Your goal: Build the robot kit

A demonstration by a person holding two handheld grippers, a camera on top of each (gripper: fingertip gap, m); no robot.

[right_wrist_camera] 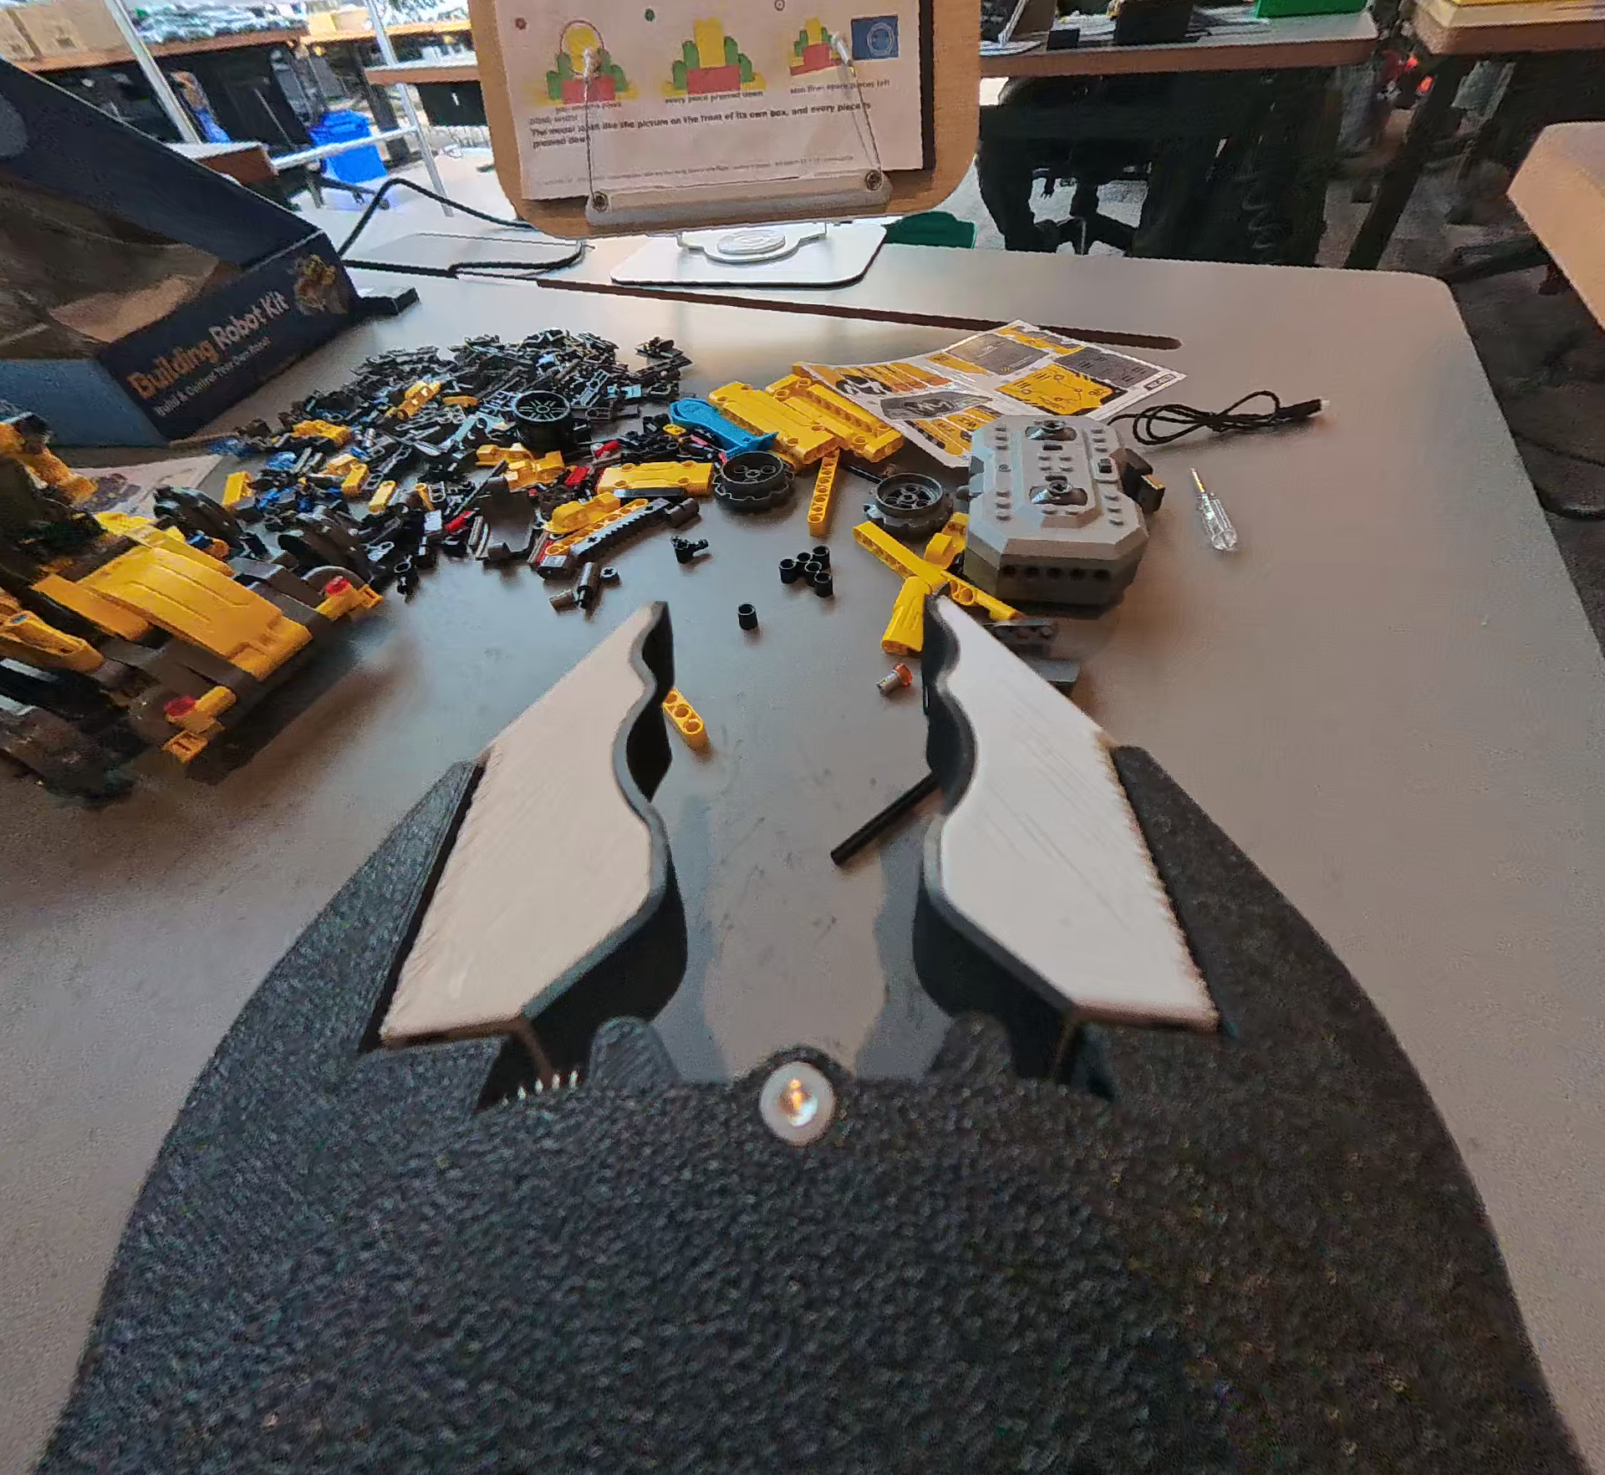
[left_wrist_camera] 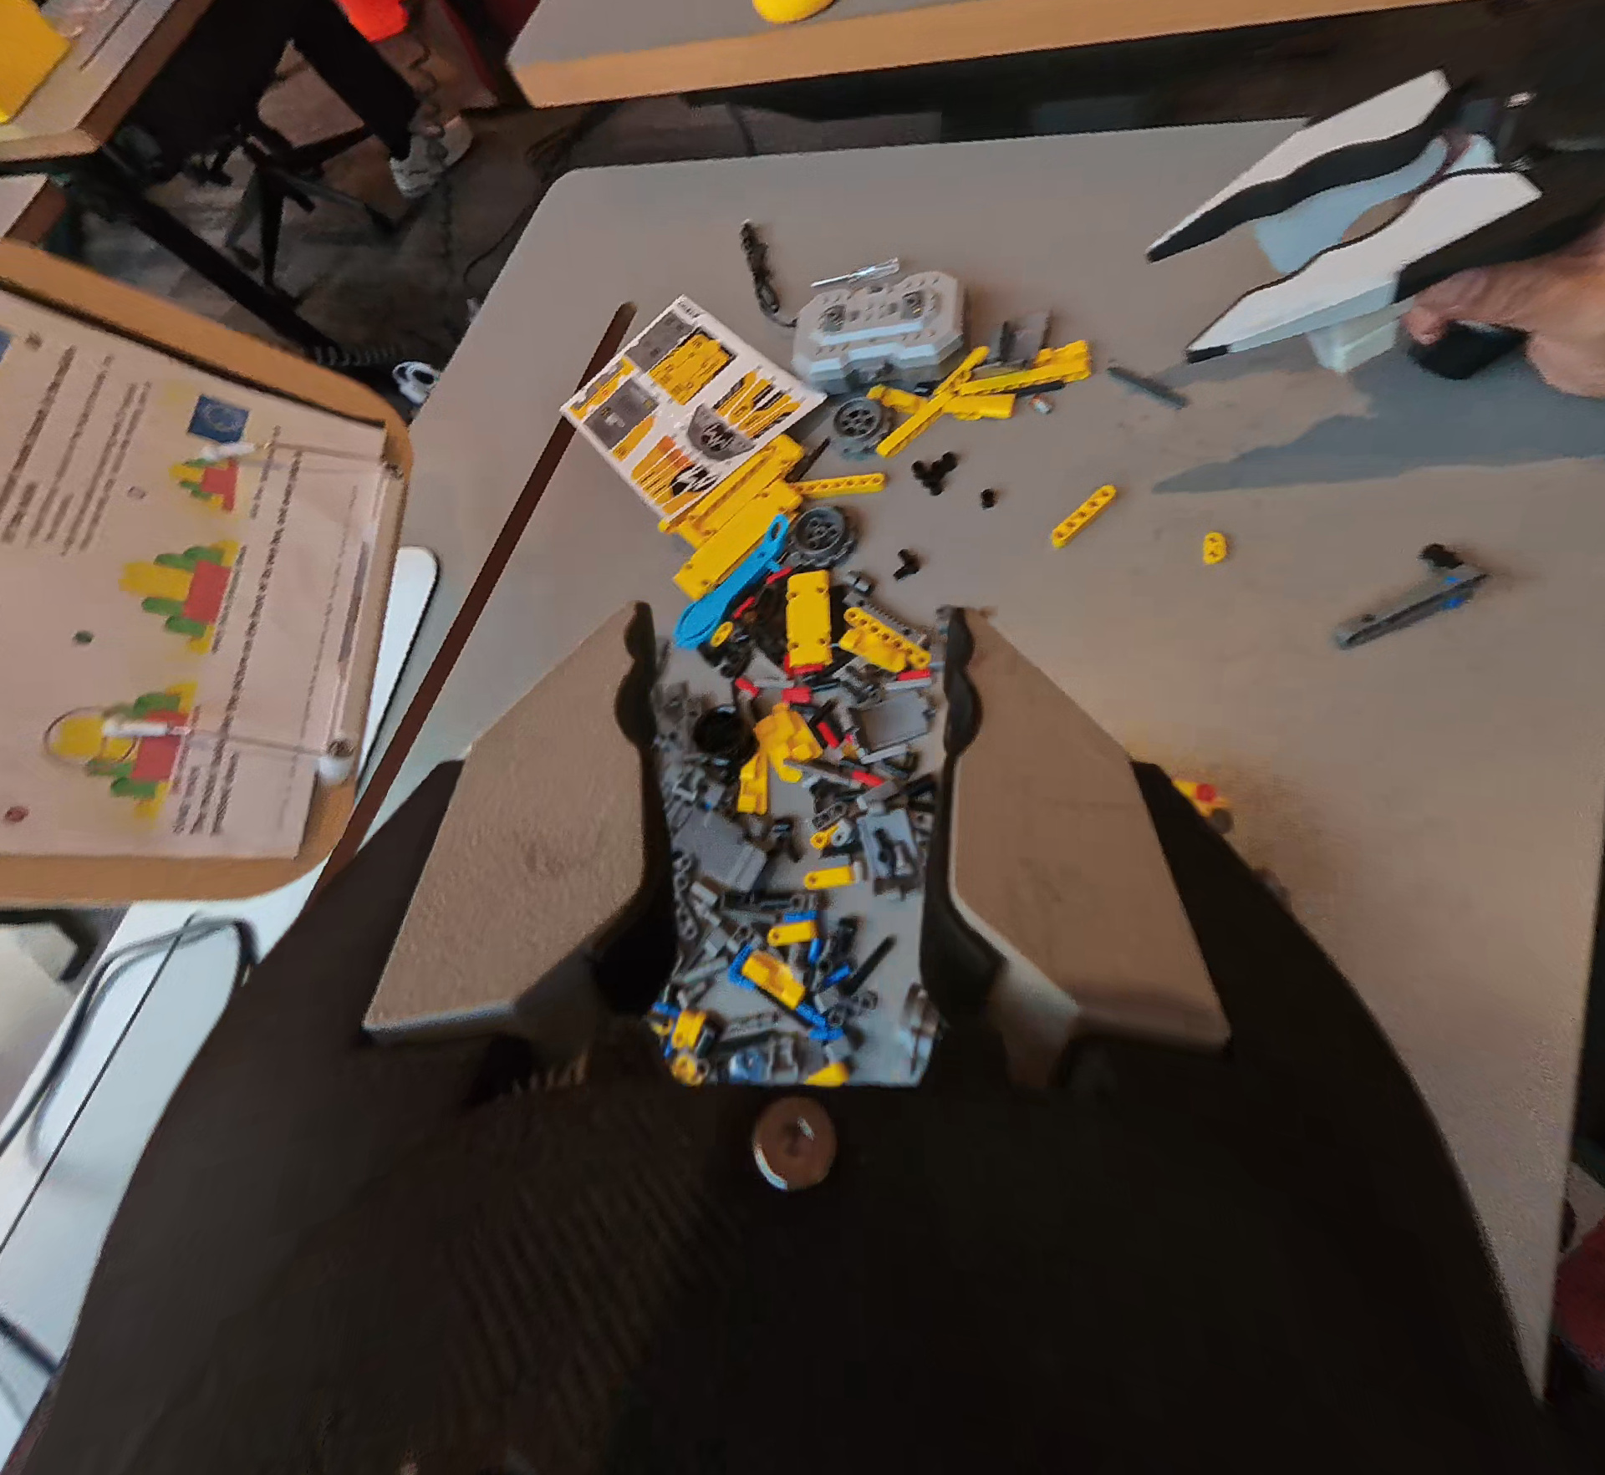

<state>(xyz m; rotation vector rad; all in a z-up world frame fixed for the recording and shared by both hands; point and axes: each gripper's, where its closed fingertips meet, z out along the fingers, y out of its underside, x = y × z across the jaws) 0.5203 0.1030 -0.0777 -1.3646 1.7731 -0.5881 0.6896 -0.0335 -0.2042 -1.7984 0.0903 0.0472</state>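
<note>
While both my tongs hang released and empty, left tongs [left_wrist_camera: 795, 634] over the loose brick pile [left_wrist_camera: 782, 808] mid-desk, right tongs [right_wrist_camera: 795, 652] low near a black axle [right_wrist_camera: 881, 821], possibly touching; bumping could scatter pieces.

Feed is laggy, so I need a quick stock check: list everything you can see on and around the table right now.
Table: one, grey.
Loose building pieces: many, yellow, black, grey, blue; table centre.
Control block: one, grey; right of pile.
Sticker sheet: one, yellow-black; behind block.
Cable: one, black.
Screwdriver: one, clear.
Half-built vehicle: one, yellow; left.
Kit box: one, dark blue.
Instruction board: one, upright.
Left gripper: open, over pile.
Right gripper: open, empty.
</note>
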